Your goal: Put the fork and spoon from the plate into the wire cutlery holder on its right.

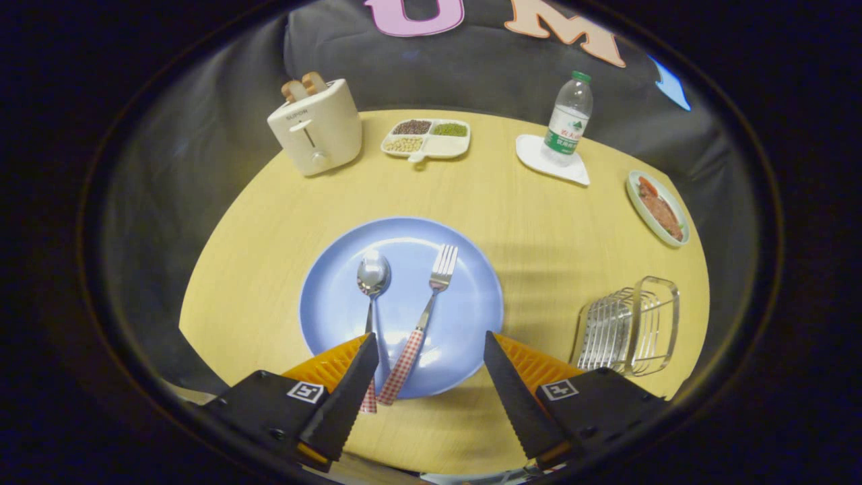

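Claw (431, 364) wide apart, holding nothing, hovering over near edge of blue plate (471, 303) on the table (539, 222). Btwn the fingers: fork (421, 327) w/ checked handle, tines pointing away; spoon (372, 283) just left of it, its handle end by left finger (347, 397). Right finger (515, 397) over plate rim. Wire cutlery holder (633, 327) right of plate, beside right finger. Farther back: toaster (316, 128), divided dish (425, 138), water bottle (569, 118) on coaster (539, 158), food dish (660, 209).
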A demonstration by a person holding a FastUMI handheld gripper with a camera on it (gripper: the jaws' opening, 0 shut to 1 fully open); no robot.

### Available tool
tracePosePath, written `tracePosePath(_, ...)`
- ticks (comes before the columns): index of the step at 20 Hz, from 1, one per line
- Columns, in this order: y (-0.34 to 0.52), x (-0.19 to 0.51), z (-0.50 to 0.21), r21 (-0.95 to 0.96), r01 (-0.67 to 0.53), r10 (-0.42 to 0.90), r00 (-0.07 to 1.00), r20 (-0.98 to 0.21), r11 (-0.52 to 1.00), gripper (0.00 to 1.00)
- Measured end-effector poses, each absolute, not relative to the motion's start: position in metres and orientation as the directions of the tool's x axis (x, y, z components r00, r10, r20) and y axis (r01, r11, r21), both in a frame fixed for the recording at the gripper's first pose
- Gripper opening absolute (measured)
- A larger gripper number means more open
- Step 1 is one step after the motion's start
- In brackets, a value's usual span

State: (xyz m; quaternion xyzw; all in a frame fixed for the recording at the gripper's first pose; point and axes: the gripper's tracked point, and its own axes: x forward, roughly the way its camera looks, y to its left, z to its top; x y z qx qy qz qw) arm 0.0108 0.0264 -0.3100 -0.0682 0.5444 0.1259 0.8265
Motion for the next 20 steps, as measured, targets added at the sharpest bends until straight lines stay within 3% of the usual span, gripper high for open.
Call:
tracePosePath(9,0.022,0.003,-0.332,0.014,-0.296,0.093,0.253,-0.963,0.955,0.92)
tracePosePath(20,0.034,-0.009,-0.349,0.069,-0.267,0.097,0.093,-0.991,0.961,0.55)
